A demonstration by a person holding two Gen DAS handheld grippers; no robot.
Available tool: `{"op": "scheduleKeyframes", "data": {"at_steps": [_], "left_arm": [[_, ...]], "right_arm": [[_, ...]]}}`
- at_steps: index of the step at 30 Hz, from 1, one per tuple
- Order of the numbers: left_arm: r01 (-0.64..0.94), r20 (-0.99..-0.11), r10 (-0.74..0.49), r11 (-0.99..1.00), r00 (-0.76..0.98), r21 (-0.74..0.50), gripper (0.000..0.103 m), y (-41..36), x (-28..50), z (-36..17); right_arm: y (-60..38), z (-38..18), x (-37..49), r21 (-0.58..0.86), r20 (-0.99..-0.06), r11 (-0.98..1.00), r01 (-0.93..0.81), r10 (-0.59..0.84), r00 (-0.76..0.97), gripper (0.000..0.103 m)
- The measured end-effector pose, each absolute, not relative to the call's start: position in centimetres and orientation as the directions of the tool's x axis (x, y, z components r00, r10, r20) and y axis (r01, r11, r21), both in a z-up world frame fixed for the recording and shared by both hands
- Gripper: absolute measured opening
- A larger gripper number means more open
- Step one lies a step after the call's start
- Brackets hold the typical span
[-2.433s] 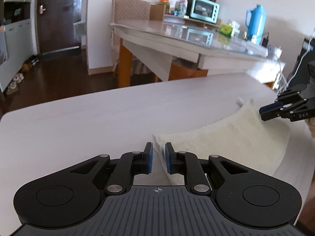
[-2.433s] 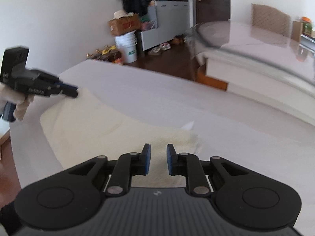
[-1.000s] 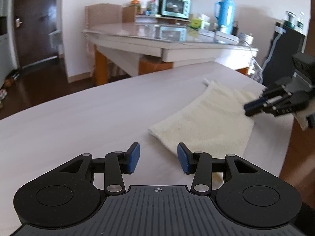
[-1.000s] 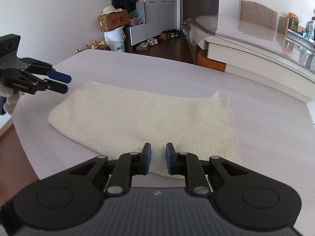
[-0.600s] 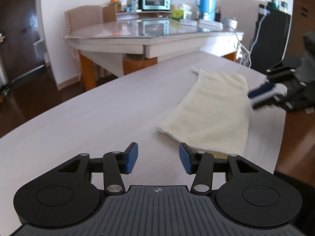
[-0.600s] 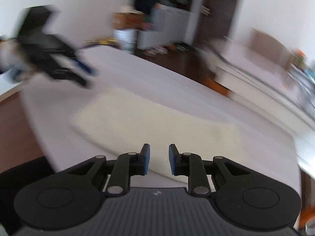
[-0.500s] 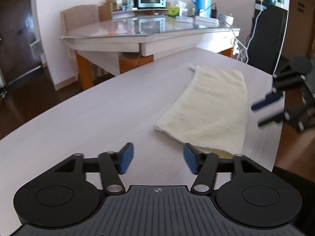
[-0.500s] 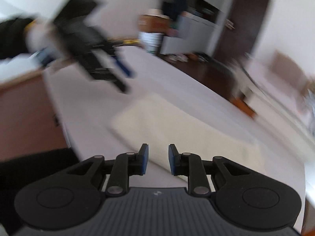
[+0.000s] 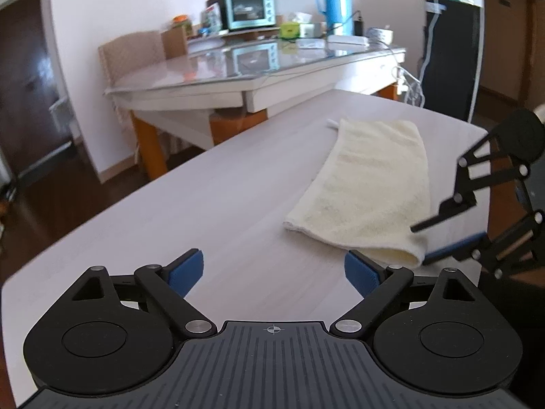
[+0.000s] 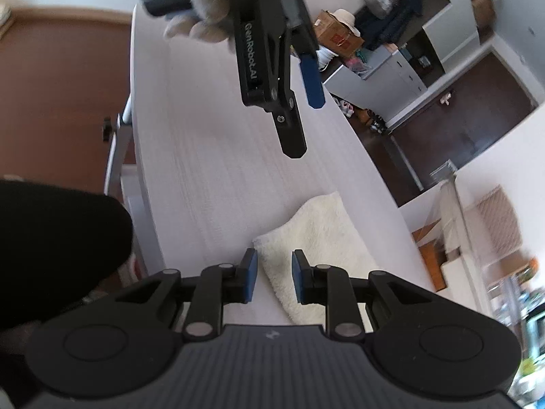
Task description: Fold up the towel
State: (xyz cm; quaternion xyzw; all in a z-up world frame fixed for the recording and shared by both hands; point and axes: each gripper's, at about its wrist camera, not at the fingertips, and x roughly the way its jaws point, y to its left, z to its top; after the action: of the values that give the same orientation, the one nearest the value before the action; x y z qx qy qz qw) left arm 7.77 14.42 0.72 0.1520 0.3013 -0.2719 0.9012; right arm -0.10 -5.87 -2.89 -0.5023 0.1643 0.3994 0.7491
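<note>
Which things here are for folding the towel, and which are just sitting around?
For the job:
towel
left gripper
right gripper
white table

Just sitting around:
blue flask
toaster oven
glass-topped table
cardboard box

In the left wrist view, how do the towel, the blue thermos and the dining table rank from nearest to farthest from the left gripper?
From the left gripper:
1. Towel, just ahead to the right, on the white table.
2. Dining table, farther back, across the gap of floor.
3. Blue thermos, standing at that table's far side, by the wall.
</note>
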Motion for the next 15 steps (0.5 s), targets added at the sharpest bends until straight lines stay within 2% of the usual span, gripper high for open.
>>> {"op": "scheduleKeyframes", "data": {"at_steps": [3,6,10,15], "left_arm": [[0.637,-0.62,-0.423,0.753,0.661,0.165,0.094,14.1,7.4,0.5],[0.687,-0.629,-0.437,0.691,0.644,0.224,0.094,13.2,7.0,0.1],[0.747,-0.63,-0.469,0.599,0.619,0.288,0.094,12.0,6.6,-0.5],[0.789,-0.62,-0.505,0.496,0.601,0.362,0.094,10.0,6.6,-1.3]], "right_arm": [[-5.4,-3.4,0.3,-0.618,-0.654,0.167,-0.769,0.434,0.62,0.01],[-5.4,-3.3,1.0,-0.587,-0.662,0.192,-0.786,0.445,0.603,0.008],[-6.9,0.0,3.9,-0.368,-0.692,0.325,-0.871,0.53,0.49,0.008],[-9.8,3.2,5.9,-0.179,-0.682,0.375,-0.91,0.62,0.389,0.008]]}}
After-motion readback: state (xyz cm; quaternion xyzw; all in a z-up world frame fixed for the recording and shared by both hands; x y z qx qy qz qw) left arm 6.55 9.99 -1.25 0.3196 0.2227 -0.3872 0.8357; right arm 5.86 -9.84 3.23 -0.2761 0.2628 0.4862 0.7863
